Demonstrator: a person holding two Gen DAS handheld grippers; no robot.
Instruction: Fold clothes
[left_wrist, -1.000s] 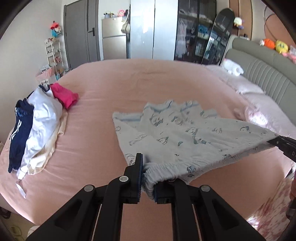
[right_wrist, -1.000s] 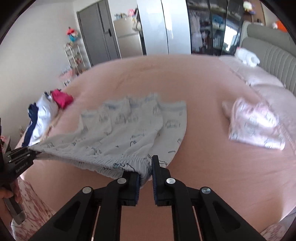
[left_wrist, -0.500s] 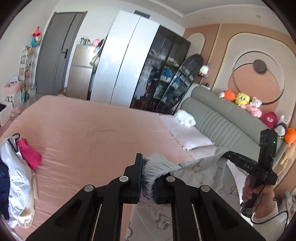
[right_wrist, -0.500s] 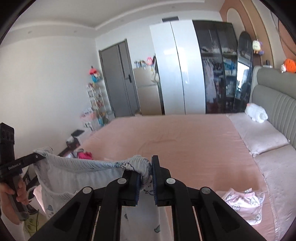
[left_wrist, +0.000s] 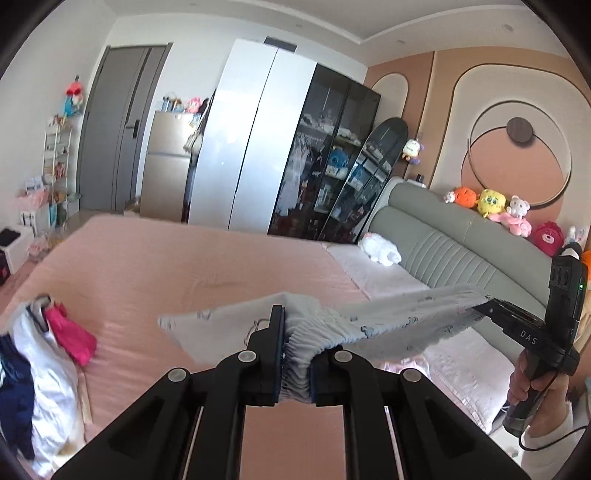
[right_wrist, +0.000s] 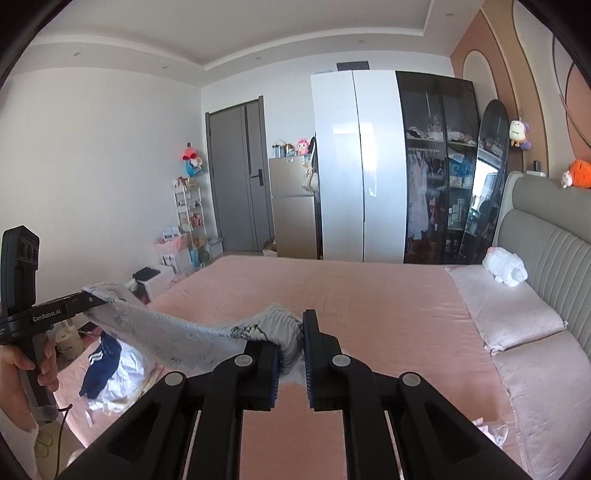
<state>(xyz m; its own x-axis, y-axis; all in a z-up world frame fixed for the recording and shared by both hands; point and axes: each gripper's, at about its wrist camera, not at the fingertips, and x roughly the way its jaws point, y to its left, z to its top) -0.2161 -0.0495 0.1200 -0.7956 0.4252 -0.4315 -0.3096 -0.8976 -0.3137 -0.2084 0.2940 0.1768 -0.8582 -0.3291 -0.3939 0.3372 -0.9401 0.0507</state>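
Observation:
A light blue printed garment (left_wrist: 388, 317) with an elastic waistband hangs stretched in the air above the pink bed (left_wrist: 184, 269). My left gripper (left_wrist: 295, 326) is shut on the bunched waistband at one end. From there the cloth runs right to my right gripper (left_wrist: 489, 306), held by a hand (left_wrist: 524, 380). In the right wrist view my right gripper (right_wrist: 295, 332) is shut on the gathered waistband. The garment (right_wrist: 166, 332) spans left to the left gripper (right_wrist: 92, 297). Its lower part is hidden below the fingers.
A pile of white, navy and pink clothes (left_wrist: 44, 362) lies at the bed's left edge. A pink-white garment (right_wrist: 487, 432) lies near the pillows (right_wrist: 509, 317), below the grey headboard (right_wrist: 554, 258). A white plush toy (right_wrist: 504, 271) sits on a pillow. Wardrobes (right_wrist: 369, 166) stand beyond the bed.
Both grippers have risen, lifting the blue garment off the bed. It now stretches between them in the air, its loose cloth swung up and forward.

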